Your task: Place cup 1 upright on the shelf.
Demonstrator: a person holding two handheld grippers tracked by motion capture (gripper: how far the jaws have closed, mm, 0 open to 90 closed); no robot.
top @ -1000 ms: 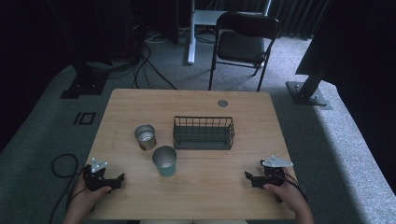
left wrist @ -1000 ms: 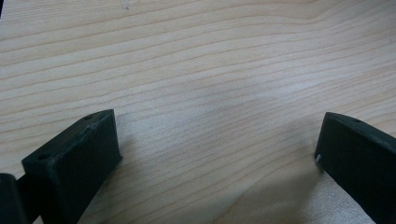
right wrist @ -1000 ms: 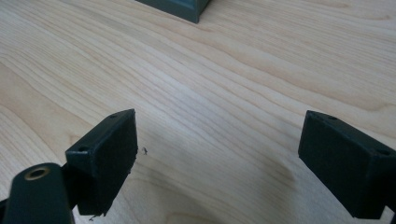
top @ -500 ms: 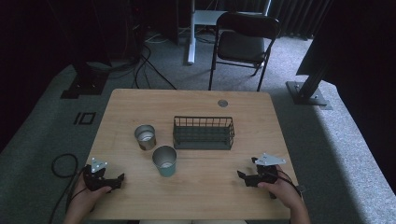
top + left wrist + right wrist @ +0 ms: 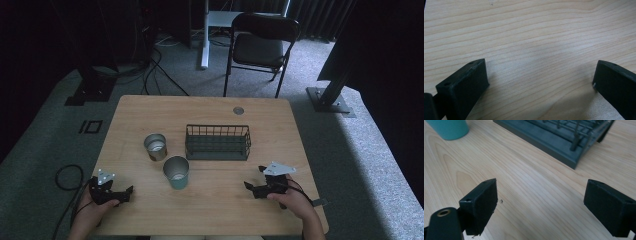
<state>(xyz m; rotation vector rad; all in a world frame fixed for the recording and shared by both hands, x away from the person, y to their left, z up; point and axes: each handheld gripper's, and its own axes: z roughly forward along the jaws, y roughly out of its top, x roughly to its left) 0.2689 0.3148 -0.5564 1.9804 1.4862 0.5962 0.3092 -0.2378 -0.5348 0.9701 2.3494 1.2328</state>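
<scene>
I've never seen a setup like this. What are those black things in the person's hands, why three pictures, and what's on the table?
A person holds a hand-held claw in each hand: the left claw and the right claw. Both are open and hold nothing. The high view looks down from above the wooden table. The other two pictures come from small cameras riding on each claw, looking along its black jaws. On the table stand a wire basket, a teal cup and a metal cup. The right claw's camera sees the basket and teal cup ahead.
</scene>
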